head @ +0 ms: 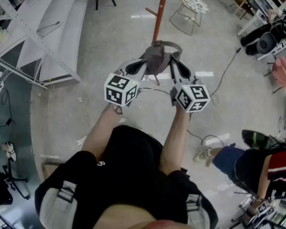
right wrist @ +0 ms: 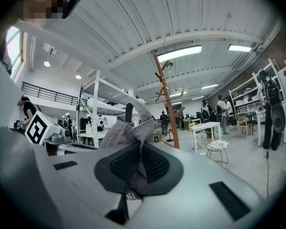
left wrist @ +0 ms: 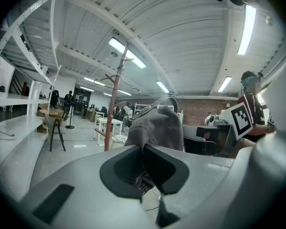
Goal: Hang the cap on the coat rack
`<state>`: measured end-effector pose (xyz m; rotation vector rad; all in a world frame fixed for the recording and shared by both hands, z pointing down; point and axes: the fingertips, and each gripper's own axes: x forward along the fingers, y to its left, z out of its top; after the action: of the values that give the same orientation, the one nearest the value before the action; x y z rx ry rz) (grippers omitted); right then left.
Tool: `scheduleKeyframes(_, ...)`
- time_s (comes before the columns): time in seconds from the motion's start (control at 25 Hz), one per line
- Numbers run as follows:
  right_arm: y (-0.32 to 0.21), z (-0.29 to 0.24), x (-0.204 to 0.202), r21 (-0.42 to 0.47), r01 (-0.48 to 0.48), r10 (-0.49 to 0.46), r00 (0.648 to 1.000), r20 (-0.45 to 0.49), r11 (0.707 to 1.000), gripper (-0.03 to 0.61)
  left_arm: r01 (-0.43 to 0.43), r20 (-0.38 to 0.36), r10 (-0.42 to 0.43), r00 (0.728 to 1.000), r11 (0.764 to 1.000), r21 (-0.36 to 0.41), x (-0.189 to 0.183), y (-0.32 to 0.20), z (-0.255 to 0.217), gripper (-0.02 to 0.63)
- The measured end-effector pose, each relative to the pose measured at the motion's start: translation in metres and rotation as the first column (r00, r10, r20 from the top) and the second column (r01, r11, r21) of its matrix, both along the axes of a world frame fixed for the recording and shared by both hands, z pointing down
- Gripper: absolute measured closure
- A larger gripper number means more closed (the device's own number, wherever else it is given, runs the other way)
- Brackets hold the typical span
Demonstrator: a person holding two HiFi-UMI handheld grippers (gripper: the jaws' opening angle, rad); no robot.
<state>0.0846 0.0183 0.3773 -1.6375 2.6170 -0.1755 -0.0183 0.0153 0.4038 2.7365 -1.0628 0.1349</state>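
A grey cap (head: 158, 57) hangs in the air between my two grippers, just in front of the red-brown coat rack pole (head: 158, 14). My left gripper (head: 144, 66) is shut on the cap's left side; in the left gripper view the cap (left wrist: 155, 128) bulges above the closed jaws, with the coat rack (left wrist: 113, 109) behind it to the left. My right gripper (head: 172, 67) is shut on the cap's right edge; in the right gripper view the cap fabric (right wrist: 128, 130) is pinched between the pads and its strap loops upward. The coat rack (right wrist: 167, 101) stands beyond, to the right.
A white wire chair (head: 189, 11) stands behind the rack. White shelving (head: 43, 32) lies to the left. Cables (head: 219, 87) trail over the floor. A seated person (head: 250, 168) is at the lower right, and other people stand far off in the hall.
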Motion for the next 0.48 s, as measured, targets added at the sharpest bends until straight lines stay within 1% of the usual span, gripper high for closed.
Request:
scheduleKeyframes(0.32, -0.003, 0.003, 0.001, -0.006, -0.024, 0.024, 1.000, -0.004, 1.000, 0.577, 0.001, 0.012, -0.001, 1.000, 1.000, -0.013, 0.003, 0.005, 0.003, 0.603)
scheduleKeyframes(0.48, -0.009, -0.004, 0.002, 0.021, -0.016, 0.016, 1.000, 0.000, 1.000, 0.575, 0.006, 0.007, -0.005, 1.000, 1.000, -0.017, 0.006, 0.002, 0.005, 0.603)
